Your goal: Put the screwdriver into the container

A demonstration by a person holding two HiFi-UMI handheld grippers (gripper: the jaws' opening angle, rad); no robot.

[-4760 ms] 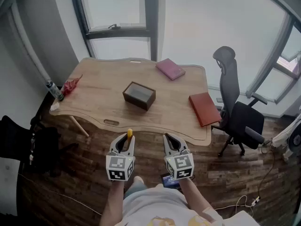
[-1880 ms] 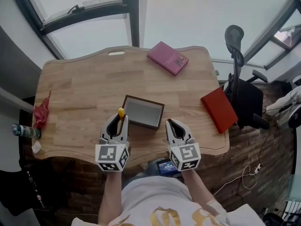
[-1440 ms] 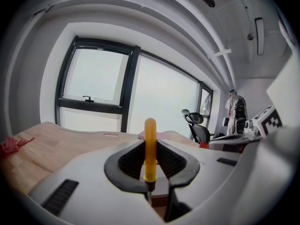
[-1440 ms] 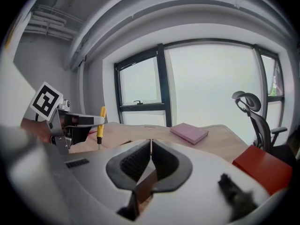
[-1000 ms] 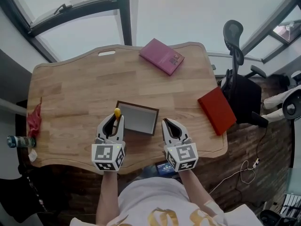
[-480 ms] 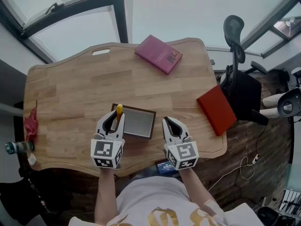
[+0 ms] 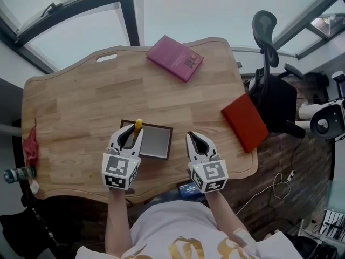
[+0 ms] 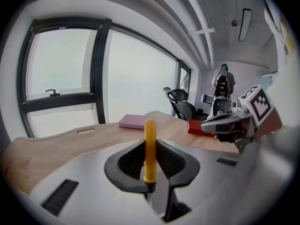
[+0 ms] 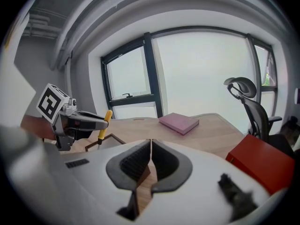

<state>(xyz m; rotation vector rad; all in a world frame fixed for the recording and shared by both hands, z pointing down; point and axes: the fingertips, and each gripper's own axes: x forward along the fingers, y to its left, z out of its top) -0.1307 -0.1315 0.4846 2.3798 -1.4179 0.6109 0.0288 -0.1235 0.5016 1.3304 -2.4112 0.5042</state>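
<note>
My left gripper (image 7: 132, 131) is shut on a screwdriver (image 7: 137, 127) with a yellow handle, which stands upright between the jaws (image 8: 149, 149). In the head view it hovers over the left end of the container (image 7: 162, 142), a dark open box with a grey floor on the wooden table (image 7: 81, 107). My right gripper (image 7: 195, 141) is shut with nothing in it, just right of the box and near the table's front edge. From the right gripper view the screwdriver (image 9: 104, 123) hangs with its shaft pointing down at the container (image 9: 115, 140).
A pink book (image 7: 174, 58) lies at the table's far side and a red book (image 7: 244, 122) at its right end. An office chair (image 7: 272, 85) stands to the right. A red wrapper (image 7: 29, 147) and a bottle (image 7: 16, 174) are at the left edge.
I walked up to the table. Both grippers now reach over its front edge, and the left one with the screwdriver has come over the container's left end.
</note>
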